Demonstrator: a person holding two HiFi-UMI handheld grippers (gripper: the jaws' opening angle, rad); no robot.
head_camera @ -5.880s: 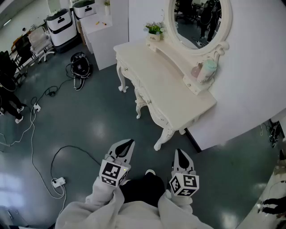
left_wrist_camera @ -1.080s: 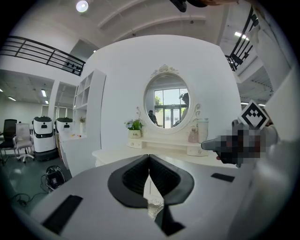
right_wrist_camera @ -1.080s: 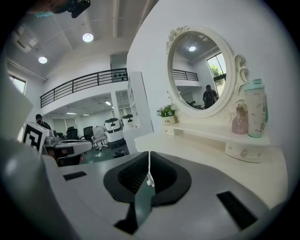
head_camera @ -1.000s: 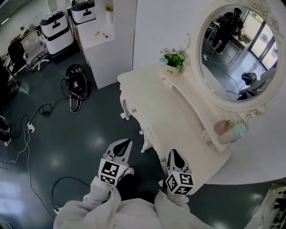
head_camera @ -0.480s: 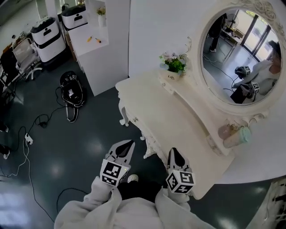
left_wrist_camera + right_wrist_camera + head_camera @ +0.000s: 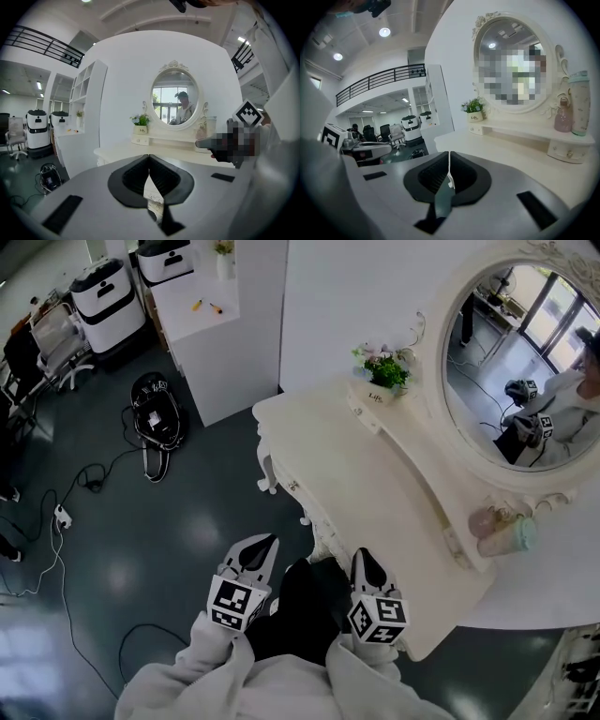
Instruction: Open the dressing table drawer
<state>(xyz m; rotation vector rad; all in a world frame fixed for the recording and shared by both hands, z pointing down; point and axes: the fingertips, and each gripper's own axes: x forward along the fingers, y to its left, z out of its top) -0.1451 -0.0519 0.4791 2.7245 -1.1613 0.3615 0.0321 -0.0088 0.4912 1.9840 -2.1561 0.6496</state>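
The cream dressing table (image 6: 361, 479) stands ahead and to the right in the head view, under an oval mirror (image 6: 525, 367). Its carved front apron carries a small drawer knob (image 6: 293, 486). My left gripper (image 6: 259, 548) hangs shut over the dark floor, left of the table's front. My right gripper (image 6: 365, 565) is shut too, its tip right at the front edge and touching nothing. The left gripper view has the shut left gripper (image 6: 149, 161) facing the table (image 6: 122, 152). In the right gripper view the shut right gripper (image 6: 449, 160) points along the tabletop (image 6: 501, 150).
A potted plant (image 6: 385, 370) and two bottles (image 6: 504, 527) stand on the table's raised shelf, which has a small knobbed drawer (image 6: 568, 153). A white cabinet (image 6: 220, 338), a black bag (image 6: 154, 414), floor cables (image 6: 66, 512) and white machines (image 6: 111, 298) lie to the left.
Both grippers have come closer to the table; its front edge now sits beside the right gripper. A dark leg now shows between the grippers. Jaws stay shut.
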